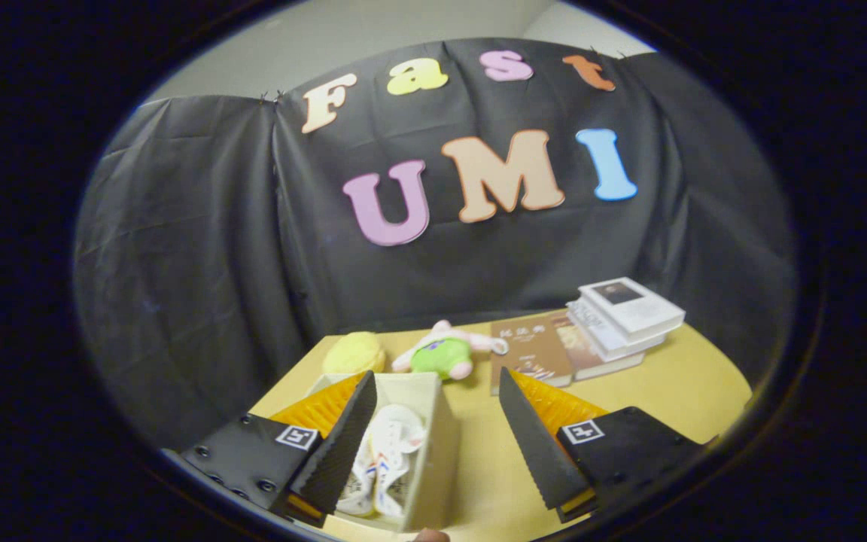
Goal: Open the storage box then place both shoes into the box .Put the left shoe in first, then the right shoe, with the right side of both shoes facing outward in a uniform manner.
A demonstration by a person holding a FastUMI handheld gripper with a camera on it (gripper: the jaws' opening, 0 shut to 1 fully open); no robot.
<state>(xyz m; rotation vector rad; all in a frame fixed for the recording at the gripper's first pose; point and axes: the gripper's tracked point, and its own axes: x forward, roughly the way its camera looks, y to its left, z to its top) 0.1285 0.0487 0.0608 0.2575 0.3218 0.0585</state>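
On the left, the storage box (433, 444), a pale open-topped box, stands on the yellow table (697, 391) with its near wall partly behind the left finger. Inside it lies at least one white shoe (384, 459) with coloured stripes on its side; whether a second shoe sits beside it cannot be told, since the finger hides part of the interior. The box is open, so the opening step looks done, and at least part of the placing looks done as well. Which shoe it is, and which way its right side faces, is too unclear to judge.

The gripper (433, 436) hangs above the box and table with its fingers spread wide and nothing held between them.

Beyond the box sit a yellow fluffy ball (355, 352) and, just to its right, a green and pink plush toy (442, 354). Further right lie a brown book (528, 352) flat on the table and a stack of white books (625, 315) partly over another book.

The table is smooth and matte. Black cloth walls the booth behind, with a pale wall above.
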